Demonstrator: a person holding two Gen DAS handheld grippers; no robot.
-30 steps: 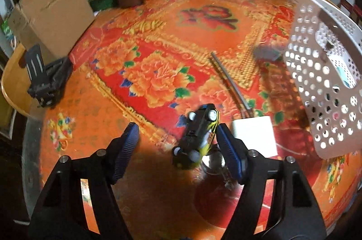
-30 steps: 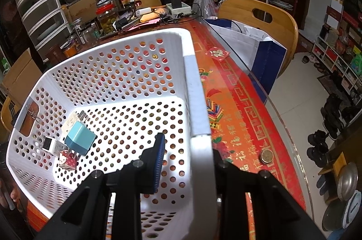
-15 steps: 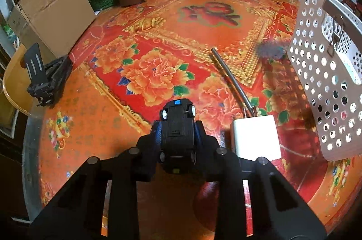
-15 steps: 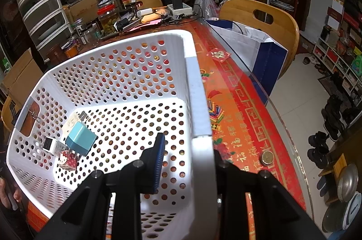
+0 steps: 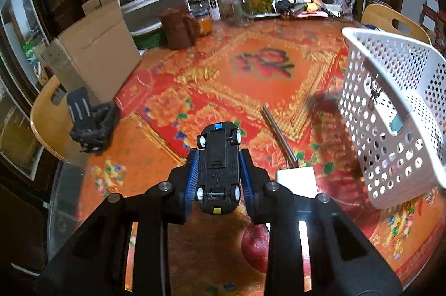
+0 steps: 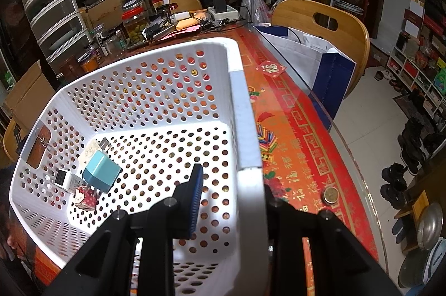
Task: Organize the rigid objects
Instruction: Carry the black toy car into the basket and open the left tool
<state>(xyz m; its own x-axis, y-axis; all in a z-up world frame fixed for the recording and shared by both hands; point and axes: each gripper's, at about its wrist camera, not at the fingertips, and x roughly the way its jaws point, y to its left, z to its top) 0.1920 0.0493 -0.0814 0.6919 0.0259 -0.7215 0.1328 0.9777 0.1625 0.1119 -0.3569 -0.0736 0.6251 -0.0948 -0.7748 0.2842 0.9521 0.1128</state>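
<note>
In your left wrist view, your left gripper (image 5: 218,178) is squeezed tight on the little black toy car (image 5: 219,170), belly up and lifted off the red flowery table (image 5: 251,78), while the white square charger block (image 5: 297,181) and thin grey metal rod (image 5: 278,137) lie at about 3 o'clock from the car, not yet tidied, and the white plastic basket with holes (image 5: 390,128) waits out past them. In your right wrist view, your right gripper (image 6: 231,201) pinches the basket's rim at 6 o'clock, with a blue cube (image 6: 101,170), small white plug (image 6: 65,180) and red-and-white kitty box (image 6: 86,198) already inside at 9 o'clock, so I think you are partway done.
</note>
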